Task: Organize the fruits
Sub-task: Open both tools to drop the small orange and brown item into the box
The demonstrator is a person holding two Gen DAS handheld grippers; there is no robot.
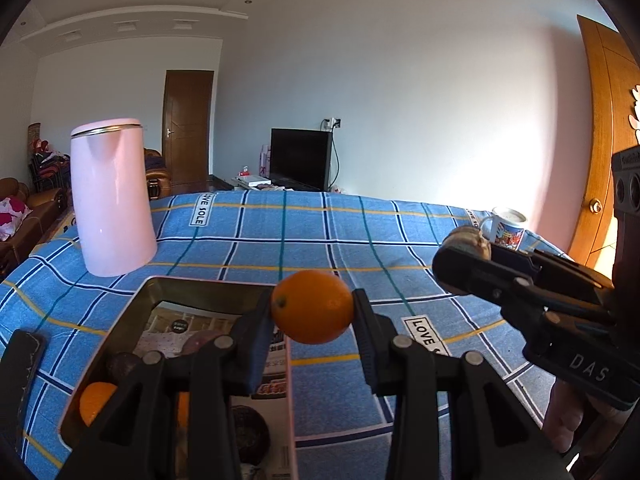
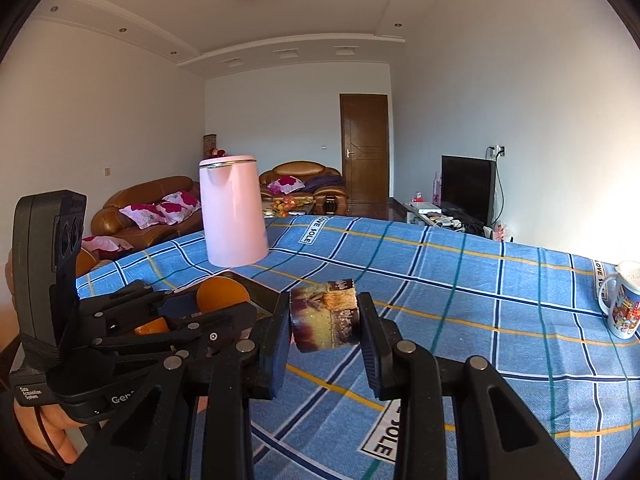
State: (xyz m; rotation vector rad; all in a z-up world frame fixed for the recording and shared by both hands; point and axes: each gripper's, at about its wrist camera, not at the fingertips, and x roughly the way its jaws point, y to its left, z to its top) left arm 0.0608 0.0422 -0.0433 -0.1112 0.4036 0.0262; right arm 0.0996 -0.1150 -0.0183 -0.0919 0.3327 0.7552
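My left gripper (image 1: pixel 312 312) is shut on an orange (image 1: pixel 312 307) and holds it above the blue checked tablecloth, just past the right corner of a pink-rimmed tray (image 1: pixel 208 280). Paper lines the tray, which holds another orange (image 1: pixel 96 402) and dark round fruits (image 1: pixel 120 364), partly hidden by my fingers. My right gripper (image 2: pixel 325 320) is shut on a short purple-brown chunk (image 2: pixel 324 314) with a yellowish side, held over the cloth. The right gripper (image 1: pixel 460 256) appears at the right of the left wrist view. The left gripper (image 2: pixel 216 308) and its orange (image 2: pixel 222 294) appear at the left of the right wrist view.
A tall pink kettle (image 1: pixel 114 196) stands behind the tray at the back left. A printed mug (image 1: pixel 506 226) sits near the table's far right edge. A dark flat object (image 1: pixel 24 356) lies left of the tray. Sofas, a door and a television stand beyond the table.
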